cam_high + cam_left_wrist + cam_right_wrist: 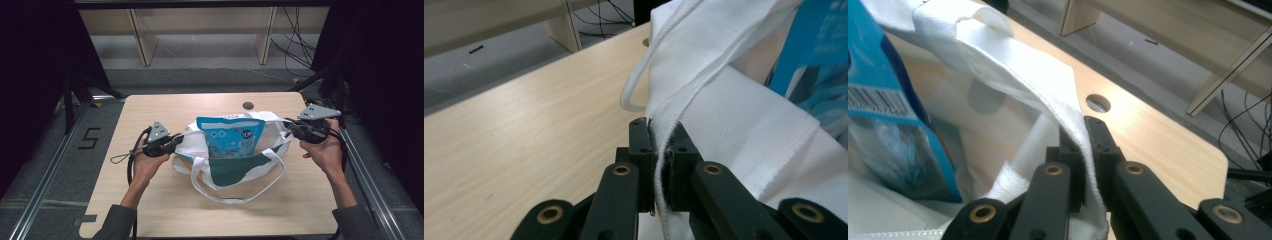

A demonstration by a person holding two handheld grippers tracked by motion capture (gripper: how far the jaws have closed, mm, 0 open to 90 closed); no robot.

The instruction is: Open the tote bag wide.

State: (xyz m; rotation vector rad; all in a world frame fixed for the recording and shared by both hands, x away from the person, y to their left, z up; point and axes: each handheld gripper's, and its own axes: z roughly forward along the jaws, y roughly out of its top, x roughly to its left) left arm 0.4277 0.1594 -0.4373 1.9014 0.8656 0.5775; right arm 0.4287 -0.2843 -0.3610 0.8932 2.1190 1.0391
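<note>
You have the tote bag (230, 167) lying at the middle of the table (165, 107), with the pouch (231, 137) standing inside it. Your left gripper (176, 141) sits at the bag's left edge, your right gripper (291, 126) at its right edge. Behind the bag, near the table's far edge, lies 1 hole (248, 105).

A light wooden table (165, 107) stands on grey floor (210, 52), pale shelving (200, 22) behind, dark surroundings.

Light: even, overhead, bright on bench (150, 200) | surroundings: dark | shadows: soft | close fingers (644, 165): slightly blurred
</note>
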